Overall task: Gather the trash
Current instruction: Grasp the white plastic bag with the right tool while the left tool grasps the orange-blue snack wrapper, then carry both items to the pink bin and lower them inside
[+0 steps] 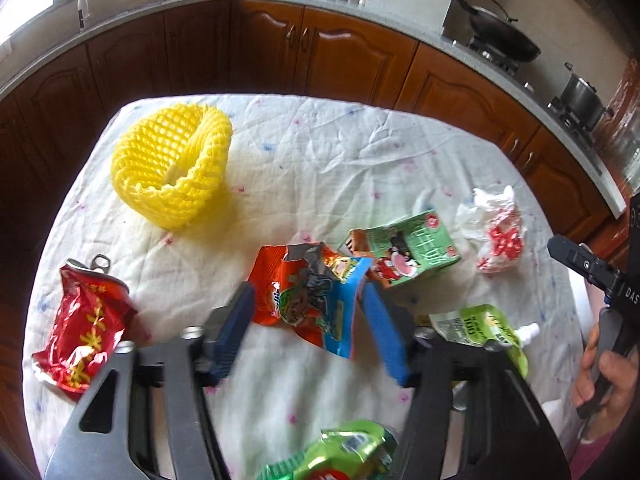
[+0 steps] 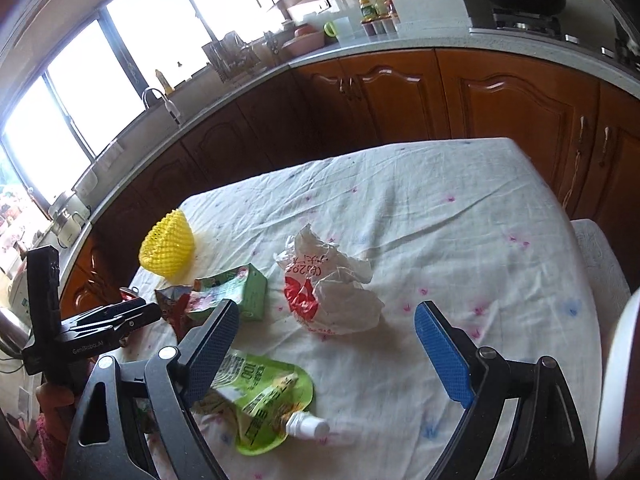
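Observation:
My left gripper point(image 1: 309, 288) points down at an orange and blue snack wrapper point(image 1: 316, 292), and its blue pads point(image 1: 236, 328) touch the wrapper on both sides. In the right wrist view the wrapper point(image 2: 176, 300) sits at that gripper's tip. My right gripper point(image 2: 326, 312) stands wide open just short of a crumpled white plastic bag with red print point(image 2: 332, 296), with nothing between its pads. A green drink pouch with a white cap point(image 2: 264, 400) lies under its left finger. A green carton point(image 1: 408, 248) lies behind the wrapper.
On the white-clothed table point(image 1: 320, 152) lie a yellow foam net point(image 1: 172, 168), a crushed red can point(image 1: 84, 328) and a green wrapper point(image 1: 340, 456) at the near edge. A white chair point(image 2: 600, 264) stands to the right. Wooden cabinets and a counter curve behind.

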Demonstrator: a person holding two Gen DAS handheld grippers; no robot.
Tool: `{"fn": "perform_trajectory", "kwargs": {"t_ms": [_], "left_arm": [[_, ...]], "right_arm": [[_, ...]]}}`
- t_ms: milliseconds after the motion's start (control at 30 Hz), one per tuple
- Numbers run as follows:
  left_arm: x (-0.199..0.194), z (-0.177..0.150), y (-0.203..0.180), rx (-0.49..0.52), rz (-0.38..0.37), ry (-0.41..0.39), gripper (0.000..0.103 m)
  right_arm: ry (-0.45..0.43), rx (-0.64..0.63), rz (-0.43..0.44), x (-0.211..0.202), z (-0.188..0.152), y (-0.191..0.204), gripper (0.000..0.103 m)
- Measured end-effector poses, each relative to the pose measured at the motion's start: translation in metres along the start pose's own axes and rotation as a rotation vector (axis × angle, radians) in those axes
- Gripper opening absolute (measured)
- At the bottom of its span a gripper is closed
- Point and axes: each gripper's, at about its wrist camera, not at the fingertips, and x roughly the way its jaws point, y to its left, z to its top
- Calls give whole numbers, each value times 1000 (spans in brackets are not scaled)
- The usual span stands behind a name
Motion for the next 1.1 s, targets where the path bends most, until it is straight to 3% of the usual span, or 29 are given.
{"fn": "perform_trajectory", "kwargs": {"t_ms": [33,100,200,233,267,300,433,767,1100], "left_arm": [[4,0,1,-1,1,15,38],[11,0,2,-6,-17,44,13],[10,0,1,3,-16,47,5],[9,-1,-1,15,-12,42,5],[7,-3,-2,25,-8,36,3],[6,-3,-3,33,-3,30,3],[-1,-5,-7,58,15,-1,2],[-54,-6,-25,68,-78,-108,2],[-71,-21,-95,153,-220,-126,2]], "right_arm": [[9,1,3,4,1,-1,91],[29,-4,1,15,4,-1,90],[54,-23,-7,29,7,1,85],[69,-30,-4,34,7,2,72],[81,-33,-5,38,6,3,50],[93,-35,-23,43,5,3,43],[70,-45,-40,41,1,6,32],[-14,-10,-11,-10,-9,1,31],[-82,41,-43,-66,-40,-15,31]]}}
